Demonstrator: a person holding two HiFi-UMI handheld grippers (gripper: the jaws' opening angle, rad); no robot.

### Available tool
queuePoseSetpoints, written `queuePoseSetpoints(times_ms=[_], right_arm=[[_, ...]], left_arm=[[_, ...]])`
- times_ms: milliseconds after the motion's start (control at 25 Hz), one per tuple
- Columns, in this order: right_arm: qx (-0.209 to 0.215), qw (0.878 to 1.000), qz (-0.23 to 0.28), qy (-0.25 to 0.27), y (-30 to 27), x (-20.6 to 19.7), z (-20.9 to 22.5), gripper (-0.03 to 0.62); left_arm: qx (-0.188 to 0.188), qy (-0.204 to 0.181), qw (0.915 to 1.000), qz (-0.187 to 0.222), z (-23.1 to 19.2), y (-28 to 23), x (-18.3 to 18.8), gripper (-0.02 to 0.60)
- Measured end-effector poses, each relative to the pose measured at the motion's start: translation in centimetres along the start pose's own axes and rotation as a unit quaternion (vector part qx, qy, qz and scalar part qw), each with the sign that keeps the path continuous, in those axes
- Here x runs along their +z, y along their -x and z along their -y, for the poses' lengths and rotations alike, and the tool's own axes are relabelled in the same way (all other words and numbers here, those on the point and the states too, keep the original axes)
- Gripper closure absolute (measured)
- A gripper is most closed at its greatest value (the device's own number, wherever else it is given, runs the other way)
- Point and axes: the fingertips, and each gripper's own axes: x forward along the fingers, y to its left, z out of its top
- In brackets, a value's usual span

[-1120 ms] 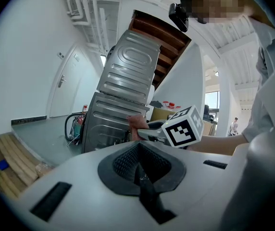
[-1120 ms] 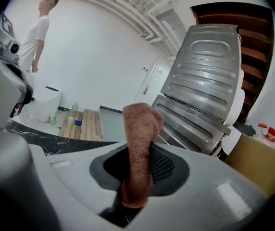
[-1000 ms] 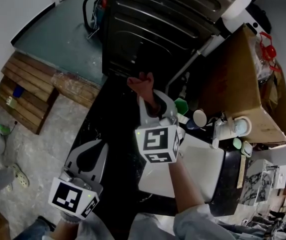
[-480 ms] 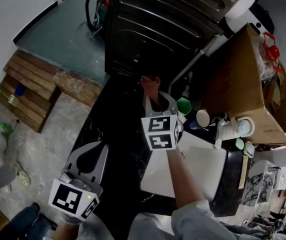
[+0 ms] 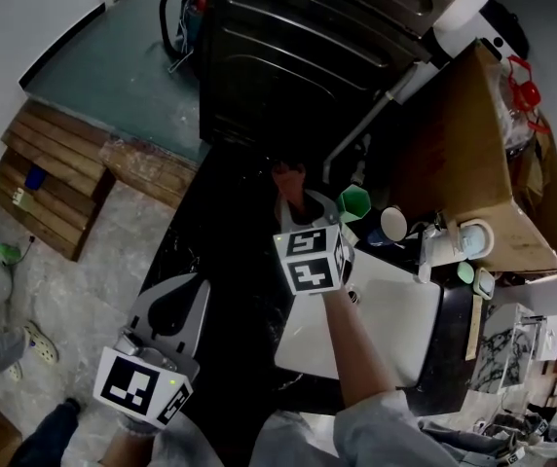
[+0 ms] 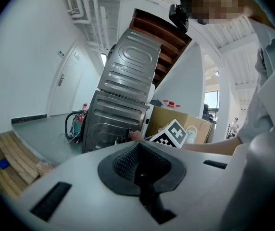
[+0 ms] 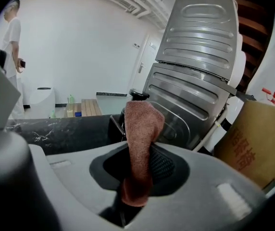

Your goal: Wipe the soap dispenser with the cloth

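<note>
My right gripper [image 5: 296,197] is over the black counter [image 5: 225,261], shut on a reddish-brown cloth [image 5: 287,176] that sticks out past its tips. In the right gripper view the cloth [image 7: 140,129] stands up from between the pads of the right gripper [image 7: 138,174]. It covers most of a dark soap dispenser, whose black pump top [image 7: 138,95] shows just behind it. My left gripper [image 5: 173,295] hangs lower left, well away from the cloth. The left gripper [image 6: 138,165] is shut with nothing between its pads.
A grey ribbed metal appliance [image 5: 308,56] stands right behind the cloth. A white sink [image 5: 395,329], a green cup [image 5: 354,202], a white cup [image 5: 391,226] and a cardboard box [image 5: 473,163] lie to the right. Wooden slats [image 5: 50,178] lie on the floor at left.
My right gripper has shifted a little forward and right with the cloth still in it. The left gripper has stayed where it was.
</note>
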Motion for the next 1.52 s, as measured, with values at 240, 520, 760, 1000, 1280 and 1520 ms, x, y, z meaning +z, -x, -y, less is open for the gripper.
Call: queuePoseSetpoints(times_ms=[240,520,760,1000,1280,1520], right_arm=[[-0.008,0.998,0.027,-0.061,3.0,1.0,0.5,0.516],[-0.018,0.990,0.094,-0.106,6.0,5.2,1.7,0.516],[-0.012,0.983,0.129,-0.127,6.3,8.7,1.6,0.516],[0.012,0.972,0.131,-0.194,5.1,10.3,0.4,0.516],[0.013,0.973,0.094,-0.210,2.1,9.0,-1.2,0.516],[0.028,0.977,0.073,-0.199,0.1,9.1,-3.0,0.516]], left_arm=[[-0.010,-0.004,0.9999,0.004,0.3,0.1,0.4,0.578],[-0.016,-0.007,0.9998,0.007,0.6,0.3,0.7,0.578],[-0.014,-0.006,0.9999,0.008,0.4,0.7,0.7,0.578],[-0.009,-0.005,0.9999,0.006,-0.1,1.3,0.5,0.578],[0.002,-0.002,1.0000,0.007,-1.4,2.1,0.4,0.578],[0.011,0.003,0.9999,0.007,-2.3,2.4,0.2,0.578]])
